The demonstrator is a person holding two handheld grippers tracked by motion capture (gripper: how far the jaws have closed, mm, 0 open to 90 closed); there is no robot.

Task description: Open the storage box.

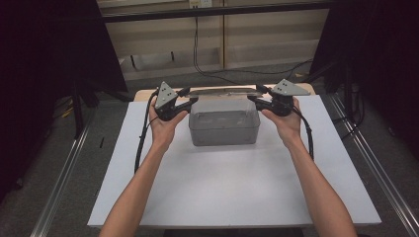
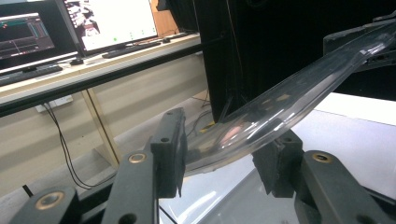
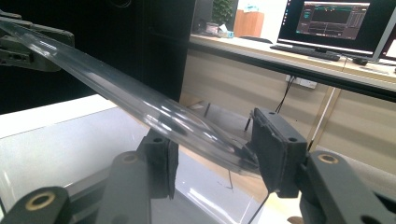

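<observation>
A clear plastic lid (image 1: 225, 92) hangs level between my two grippers, just above the back rim of an open clear box (image 1: 225, 126) on the white table (image 1: 222, 187). My left gripper (image 1: 190, 98) is shut on the lid's left end and my right gripper (image 1: 257, 95) on its right end. In the left gripper view the lid (image 2: 280, 105) runs from between the jaws of my left gripper (image 2: 222, 158) up to the right gripper (image 2: 355, 37) far off. From my right gripper (image 3: 212, 151) the lid (image 3: 140, 105) stretches away to the left gripper (image 3: 28, 46).
Black curtains (image 1: 49, 49) flank the table on both sides. Behind it stands a pale wall panel with hanging cables (image 1: 197, 54). A desk with monitors (image 3: 334, 21) and keyboards lies beyond. Metal rails (image 1: 64, 168) run along the floor on both sides.
</observation>
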